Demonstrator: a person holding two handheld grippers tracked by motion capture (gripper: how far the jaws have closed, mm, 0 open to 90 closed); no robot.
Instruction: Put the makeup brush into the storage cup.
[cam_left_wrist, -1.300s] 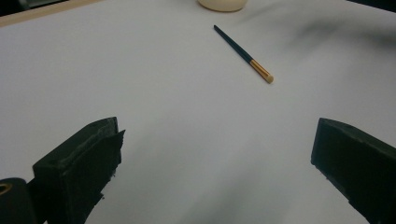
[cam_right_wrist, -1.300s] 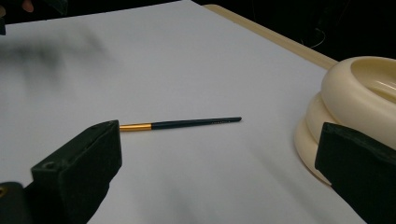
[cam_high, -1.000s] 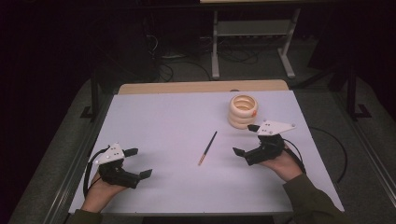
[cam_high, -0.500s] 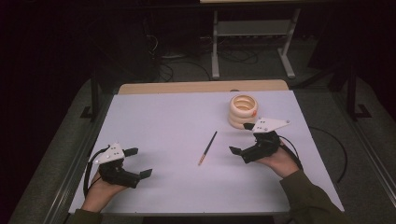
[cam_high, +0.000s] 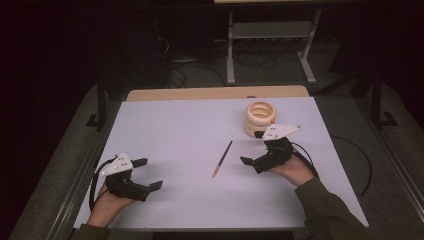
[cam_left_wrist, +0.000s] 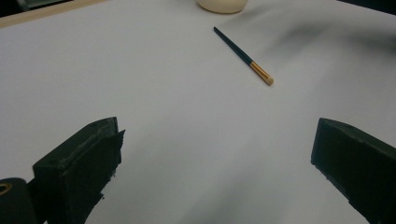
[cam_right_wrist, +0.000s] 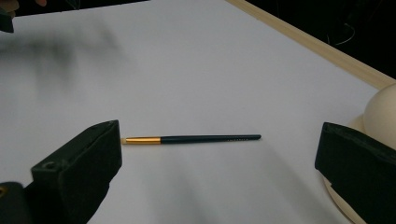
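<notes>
One desk (cam_high: 190, 130) is counted, covered by one white sheet, with one strip of bare wood left showing along its far edge. One brush (cam_high: 222, 158) is listed, with a dark handle, a gold ferrule and a pale tip. One cream ribbed holder (cam_high: 260, 119) is recorded, made up of three stacked rings. Two grippers are counted: one left gripper (cam_high: 148, 174) and one right gripper (cam_high: 252, 149), each with two black jaws. Two hands are seen. One metal stand is noted on the floor beyond the desk.
</notes>
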